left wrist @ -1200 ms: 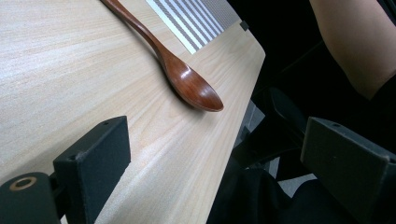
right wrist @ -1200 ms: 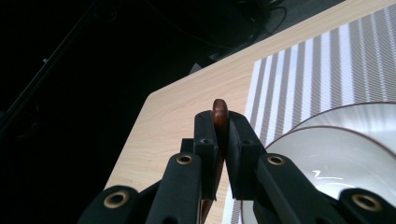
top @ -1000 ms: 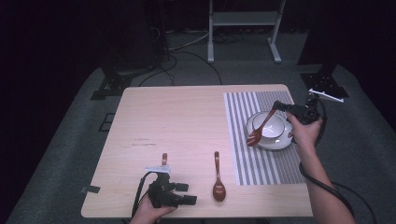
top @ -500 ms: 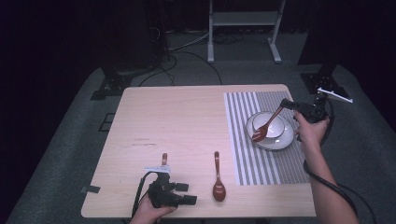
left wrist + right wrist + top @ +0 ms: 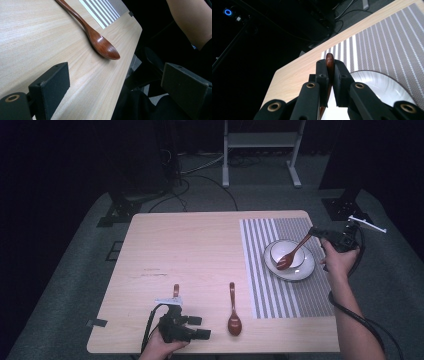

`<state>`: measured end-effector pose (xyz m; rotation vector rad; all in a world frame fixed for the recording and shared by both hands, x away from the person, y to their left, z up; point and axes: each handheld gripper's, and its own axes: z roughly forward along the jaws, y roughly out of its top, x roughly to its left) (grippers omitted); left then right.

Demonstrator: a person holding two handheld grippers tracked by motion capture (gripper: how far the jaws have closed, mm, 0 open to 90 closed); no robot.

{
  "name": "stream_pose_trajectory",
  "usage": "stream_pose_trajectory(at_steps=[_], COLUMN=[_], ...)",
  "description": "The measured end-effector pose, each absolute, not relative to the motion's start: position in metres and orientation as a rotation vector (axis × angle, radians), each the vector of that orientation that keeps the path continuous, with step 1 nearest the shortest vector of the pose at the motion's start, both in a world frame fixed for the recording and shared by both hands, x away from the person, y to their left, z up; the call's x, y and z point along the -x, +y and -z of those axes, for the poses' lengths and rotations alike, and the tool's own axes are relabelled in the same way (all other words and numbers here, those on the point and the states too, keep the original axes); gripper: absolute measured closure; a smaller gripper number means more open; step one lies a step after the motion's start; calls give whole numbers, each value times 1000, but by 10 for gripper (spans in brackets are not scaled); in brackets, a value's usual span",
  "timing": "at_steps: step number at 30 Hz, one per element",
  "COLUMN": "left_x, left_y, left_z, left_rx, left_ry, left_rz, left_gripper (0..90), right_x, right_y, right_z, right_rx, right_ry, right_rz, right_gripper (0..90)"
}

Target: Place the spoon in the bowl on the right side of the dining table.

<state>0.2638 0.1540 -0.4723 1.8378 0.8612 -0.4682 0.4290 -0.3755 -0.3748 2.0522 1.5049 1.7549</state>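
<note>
Both grippers are black and boxy. The left gripper (image 5: 200, 327) carries a small grey plate on top, and a black cable loops from its rear. The right gripper (image 5: 316, 231) has a pale three-cornered plate and a thick black cable trailing behind. Up close, each gripper's two jaws are flat, matte black blocks on hinged links with brass-coloured rivets. Both forearms are bare, with no sleeves visible.

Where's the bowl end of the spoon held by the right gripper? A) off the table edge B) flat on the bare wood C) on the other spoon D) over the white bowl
D: the right gripper clamps the spoon by its handle, its bowl end over the white bowl on the striped mat.
</note>
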Motion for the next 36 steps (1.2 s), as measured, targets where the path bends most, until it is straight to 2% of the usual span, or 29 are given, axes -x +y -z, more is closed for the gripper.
stream_pose_trajectory(at_steps=[18, 36], left_x=[-264, -264], left_y=[154, 154], left_z=[473, 473], left_rx=[-1839, -1840], left_ry=[860, 861], left_rz=[468, 467], left_gripper=[70, 70], right_x=[-425, -427], right_y=[-398, -396], right_z=[383, 400], right_rx=[-2095, -2116], right_ry=[1360, 1353], right_rz=[-1762, -1695], right_gripper=[831, 828])
